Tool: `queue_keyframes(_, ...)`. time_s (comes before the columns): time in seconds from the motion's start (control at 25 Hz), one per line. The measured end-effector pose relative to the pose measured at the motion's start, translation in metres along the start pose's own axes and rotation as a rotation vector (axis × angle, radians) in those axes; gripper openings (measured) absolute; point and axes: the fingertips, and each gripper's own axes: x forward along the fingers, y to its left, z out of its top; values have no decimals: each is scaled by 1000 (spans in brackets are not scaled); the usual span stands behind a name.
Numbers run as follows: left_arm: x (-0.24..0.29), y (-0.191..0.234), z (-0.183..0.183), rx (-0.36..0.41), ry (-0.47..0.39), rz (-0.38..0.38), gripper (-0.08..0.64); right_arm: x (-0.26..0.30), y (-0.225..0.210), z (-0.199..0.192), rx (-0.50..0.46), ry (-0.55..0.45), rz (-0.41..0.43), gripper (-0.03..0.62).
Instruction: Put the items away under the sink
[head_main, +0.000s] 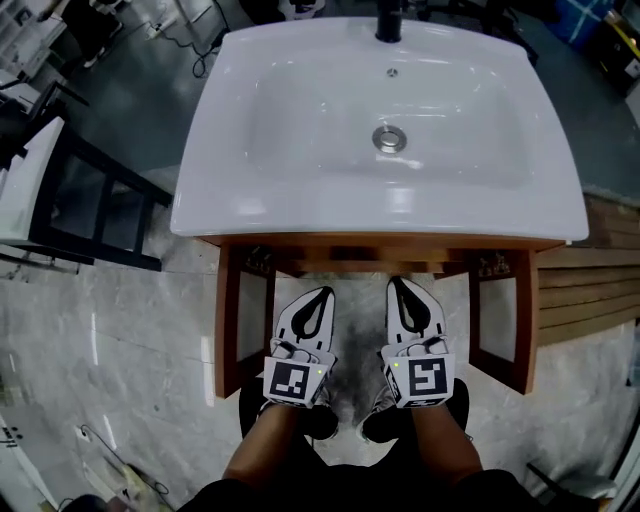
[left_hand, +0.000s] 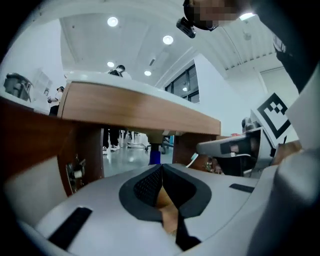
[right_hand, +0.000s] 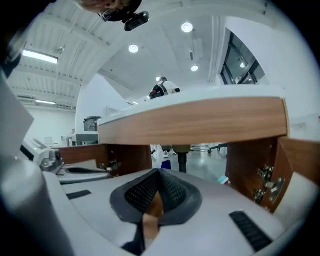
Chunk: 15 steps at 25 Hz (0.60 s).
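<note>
Left to right: we hold the left gripper (head_main: 320, 295) with its jaws pressed together and nothing between them, in front of the open wooden cabinet (head_main: 228, 320) under the white sink (head_main: 260, 215). Just beside it, the right gripper (head_main: 399, 288) is likewise closed and empty. The 2 grippers point into the cabinet opening.

Far from me, the sink (head_main: 300, 190) is smooth glossy white, its drain (head_main: 390, 138) shiny metal. The cabinet (head_main: 228, 320) beneath is satin brown wood. My left gripper (left_hand: 161, 169) has ribbed matt black pads (left_hand: 147, 187).
</note>
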Motion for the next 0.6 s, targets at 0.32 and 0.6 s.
queue_keyframes(0.32, -55, -30, 172, 43, 57, -63, 21, -79, 19, 132, -70, 131, 16, 20)
queue_keyframes(0.6, -97, -41, 310, 41, 4, -92, 21, -131, 40, 251, -75, 77, 37, 20)
